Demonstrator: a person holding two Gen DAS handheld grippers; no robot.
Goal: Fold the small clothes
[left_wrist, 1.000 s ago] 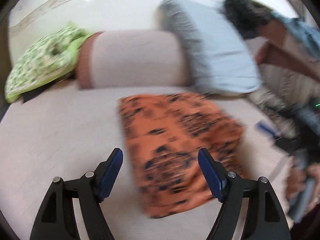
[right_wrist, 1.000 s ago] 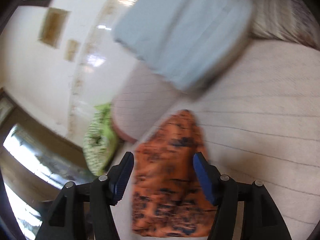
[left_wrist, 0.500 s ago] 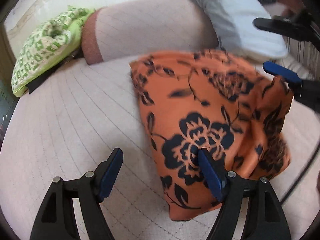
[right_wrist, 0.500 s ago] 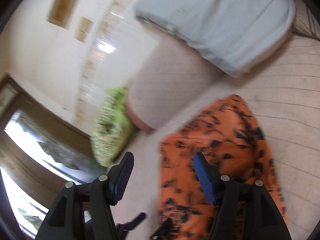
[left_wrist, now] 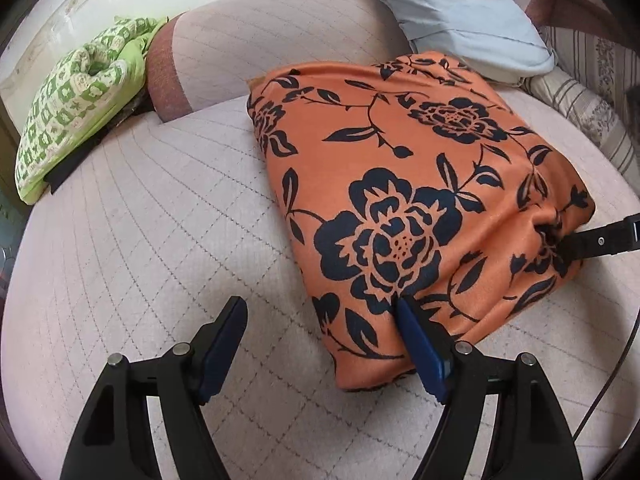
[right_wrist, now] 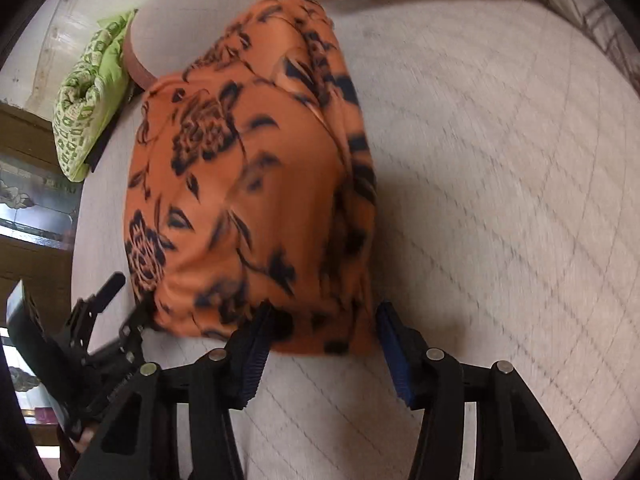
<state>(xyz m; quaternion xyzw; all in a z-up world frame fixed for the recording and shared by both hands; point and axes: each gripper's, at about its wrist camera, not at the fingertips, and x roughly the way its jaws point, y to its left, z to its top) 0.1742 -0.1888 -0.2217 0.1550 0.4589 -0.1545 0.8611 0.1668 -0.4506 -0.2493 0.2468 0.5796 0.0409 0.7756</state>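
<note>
Left tongs, black frame with blue pads, released and easing narrower: the left pad is over bare bed, the right pad's tip meets the near-left edge of the orange satin-like cloth with black flower print, and no fabric is pinched across the gap. Right tongs, same build, are closing with the cloth's near edge hanging between the pads; the left pad touches the fabric, the right pad sits just at its side, and a full pinch is not visible, the view being motion-blurred. In the left wrist view a black finger of the right tongs pokes into a puckered fold at the cloth's right corner. The cloth lies as a folded rectangular bundle in the middle of the pale quilted bed cover, puffed rather than flat, with layered edges showing along its right side in the right wrist view. Beyond it, a pale cylindrical bolster with a brown end lies across the bed just behind the cloth's far edge. A light blue pillow leans near the far right corner. A green-and-white patterned cushion sits at far left beside the bolster end. A striped beige fabric runs along the right edge.
</note>
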